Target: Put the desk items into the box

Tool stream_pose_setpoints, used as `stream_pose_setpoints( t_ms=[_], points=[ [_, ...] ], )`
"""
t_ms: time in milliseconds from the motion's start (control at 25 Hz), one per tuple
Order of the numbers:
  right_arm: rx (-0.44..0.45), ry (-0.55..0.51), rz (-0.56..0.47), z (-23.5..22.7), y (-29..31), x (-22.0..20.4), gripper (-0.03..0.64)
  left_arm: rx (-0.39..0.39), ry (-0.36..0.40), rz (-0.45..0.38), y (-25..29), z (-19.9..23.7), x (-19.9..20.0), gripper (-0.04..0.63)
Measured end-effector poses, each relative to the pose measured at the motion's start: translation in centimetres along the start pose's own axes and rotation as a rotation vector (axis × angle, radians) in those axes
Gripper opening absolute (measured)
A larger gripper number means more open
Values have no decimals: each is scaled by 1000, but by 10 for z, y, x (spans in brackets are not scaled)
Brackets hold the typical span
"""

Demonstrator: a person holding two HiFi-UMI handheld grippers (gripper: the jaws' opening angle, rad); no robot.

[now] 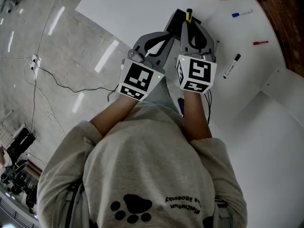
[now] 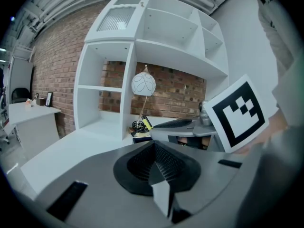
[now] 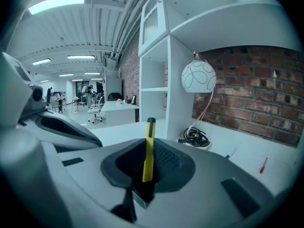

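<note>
Yellow pen (image 3: pixel 148 148), black cap up, upright, pinched between right gripper (image 3: pixel 144 177) jaws, above desk (image 1: pixel 142 4) by dark box (image 1: pixel 174 19). Left gripper (image 2: pixel 159 175) alongside, jaws together, empty. Blue marker (image 1: pixel 242 14), red marker (image 1: pixel 260 42), black marker (image 1: pixel 232 65) lie on desk.

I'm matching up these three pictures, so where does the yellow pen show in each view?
Head view: the yellow pen is at top centre, sticking out of the right claw.
Right gripper view: at the centre, upright between the jaws.
Left gripper view: probably the small yellow bit near the centre.
Shared landmark: the white globe lamp, in both gripper views only.
</note>
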State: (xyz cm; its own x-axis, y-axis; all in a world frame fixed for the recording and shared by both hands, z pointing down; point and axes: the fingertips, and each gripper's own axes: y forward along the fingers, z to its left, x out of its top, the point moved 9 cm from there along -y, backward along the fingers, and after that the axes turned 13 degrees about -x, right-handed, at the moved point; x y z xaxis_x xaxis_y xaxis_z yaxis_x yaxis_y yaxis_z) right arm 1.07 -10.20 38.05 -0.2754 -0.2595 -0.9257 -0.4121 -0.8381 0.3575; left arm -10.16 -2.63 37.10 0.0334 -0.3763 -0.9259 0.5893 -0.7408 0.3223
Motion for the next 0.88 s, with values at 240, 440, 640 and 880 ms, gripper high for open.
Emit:
stream_pose_setpoints(
  t_ms=[240, 440, 640, 880],
  points=[
    [40, -69, 70, 7, 7, 0, 61, 8, -10, 11, 2, 5, -2, 5],
    [69, -110, 171, 10, 14, -1, 61, 17, -18, 43, 6, 9, -3, 4],
    [89, -165, 288, 12, 23, 2, 61, 23, -31, 52, 7, 15, -2, 5],
    [147, -236, 417, 14, 34, 1, 61, 31, -27, 51, 8, 18, 2, 5]
  ],
)
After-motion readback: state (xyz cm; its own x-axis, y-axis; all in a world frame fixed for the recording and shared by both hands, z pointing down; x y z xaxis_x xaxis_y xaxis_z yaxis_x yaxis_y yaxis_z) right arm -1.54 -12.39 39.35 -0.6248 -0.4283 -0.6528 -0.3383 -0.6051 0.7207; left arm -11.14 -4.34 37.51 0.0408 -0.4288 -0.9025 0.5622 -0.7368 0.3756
